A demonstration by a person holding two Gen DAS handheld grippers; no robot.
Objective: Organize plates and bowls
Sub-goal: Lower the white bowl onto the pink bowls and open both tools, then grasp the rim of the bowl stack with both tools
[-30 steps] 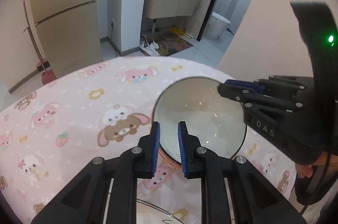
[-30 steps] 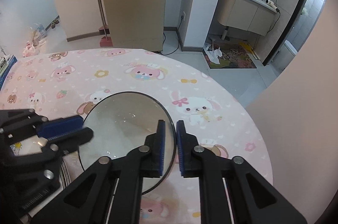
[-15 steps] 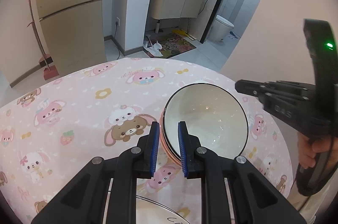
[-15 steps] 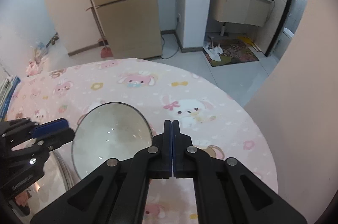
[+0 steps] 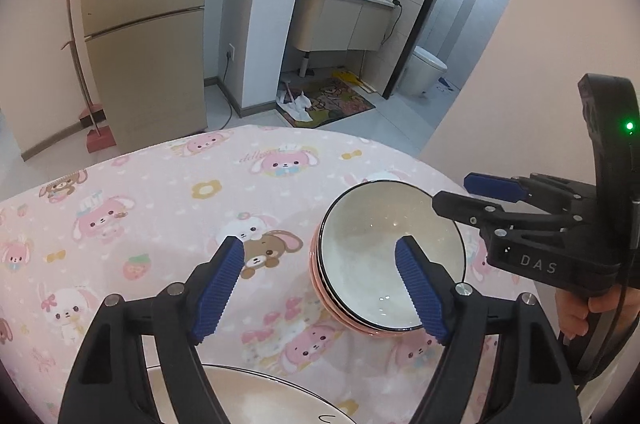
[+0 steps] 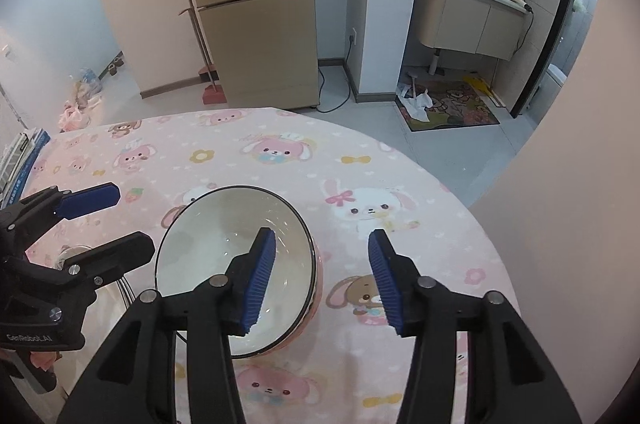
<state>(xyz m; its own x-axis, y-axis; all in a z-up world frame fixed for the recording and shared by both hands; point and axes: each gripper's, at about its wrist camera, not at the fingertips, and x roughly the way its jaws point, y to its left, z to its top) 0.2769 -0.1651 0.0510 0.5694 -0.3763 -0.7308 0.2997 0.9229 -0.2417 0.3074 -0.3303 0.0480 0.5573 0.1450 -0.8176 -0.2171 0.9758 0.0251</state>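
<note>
A white bowl with a black rim (image 5: 384,256) sits nested on top of pink bowls (image 5: 324,294) on the pink cartoon tablecloth (image 5: 160,207). My left gripper (image 5: 320,284) is opening; the bowl's left rim lies between its blue pads, which do not touch it. My right gripper (image 6: 322,284) is opening too, straddling the bowl's (image 6: 208,252) right rim without pressing it. Each gripper shows in the other's view: the right gripper (image 5: 468,193) at the bowl's far right, the left gripper (image 6: 116,220) at its left.
A white plate with a thin dark rim (image 5: 260,396) lies at the near edge below the left gripper. A hand (image 5: 576,308) holds the right gripper's handle. The round table's far edge (image 6: 360,131) drops to a tiled floor; a fridge (image 6: 256,23) stands beyond.
Both grippers were shut on the bowl's rim a second ago. The right one let go first and closed on nothing. Now both stand open and the bowl rests on the pink stack.
</note>
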